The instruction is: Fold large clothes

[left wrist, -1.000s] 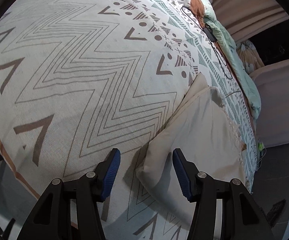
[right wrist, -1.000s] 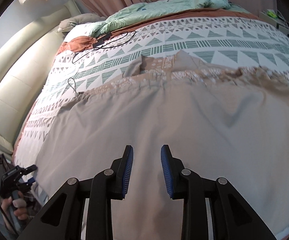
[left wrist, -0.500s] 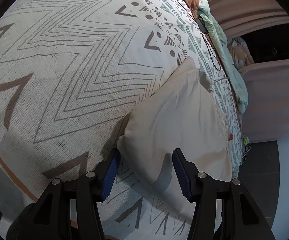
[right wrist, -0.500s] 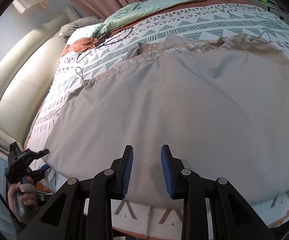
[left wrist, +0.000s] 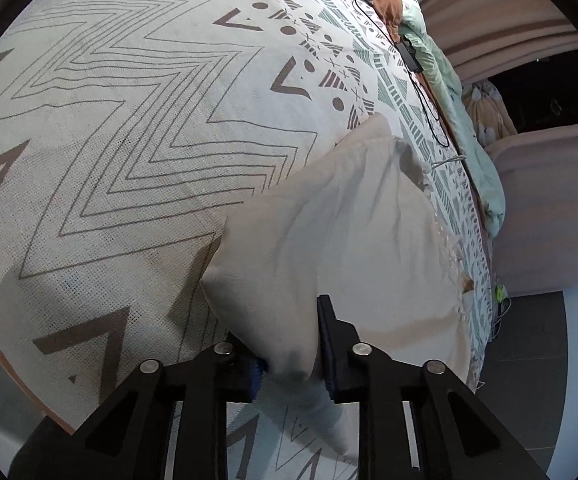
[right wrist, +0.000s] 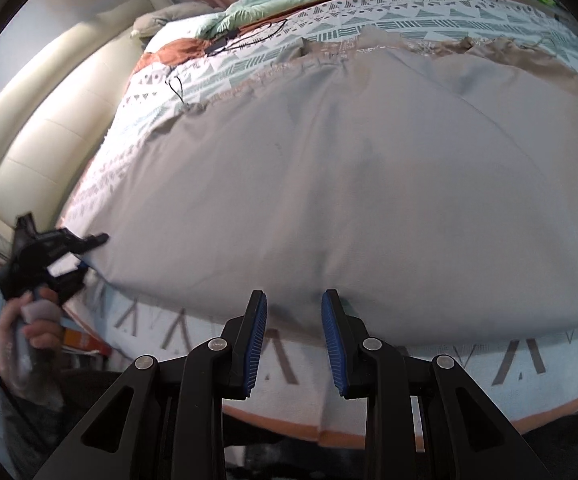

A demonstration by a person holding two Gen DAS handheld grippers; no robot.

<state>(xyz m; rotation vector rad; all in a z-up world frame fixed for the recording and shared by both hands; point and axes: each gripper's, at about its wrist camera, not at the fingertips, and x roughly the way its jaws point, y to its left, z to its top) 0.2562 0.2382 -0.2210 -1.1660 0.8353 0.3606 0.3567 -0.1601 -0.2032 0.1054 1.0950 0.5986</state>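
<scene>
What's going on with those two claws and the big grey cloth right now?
Left gripper: jaws closing on the grey garment's corner. Right gripper: jaws apart, nothing between them, at the hem. Black cable on the bedspread, clear of the garment.

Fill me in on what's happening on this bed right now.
A person is folding a large beige garment spread flat on a patterned bedspread, with a handheld gripper in each hand. The left gripper is closing its fingers on one near corner of the cloth. The right gripper hovers over the garment's near edge, fingers apart and gripping nothing yet. So one corner is being taken and the other hand is lining up.
</scene>
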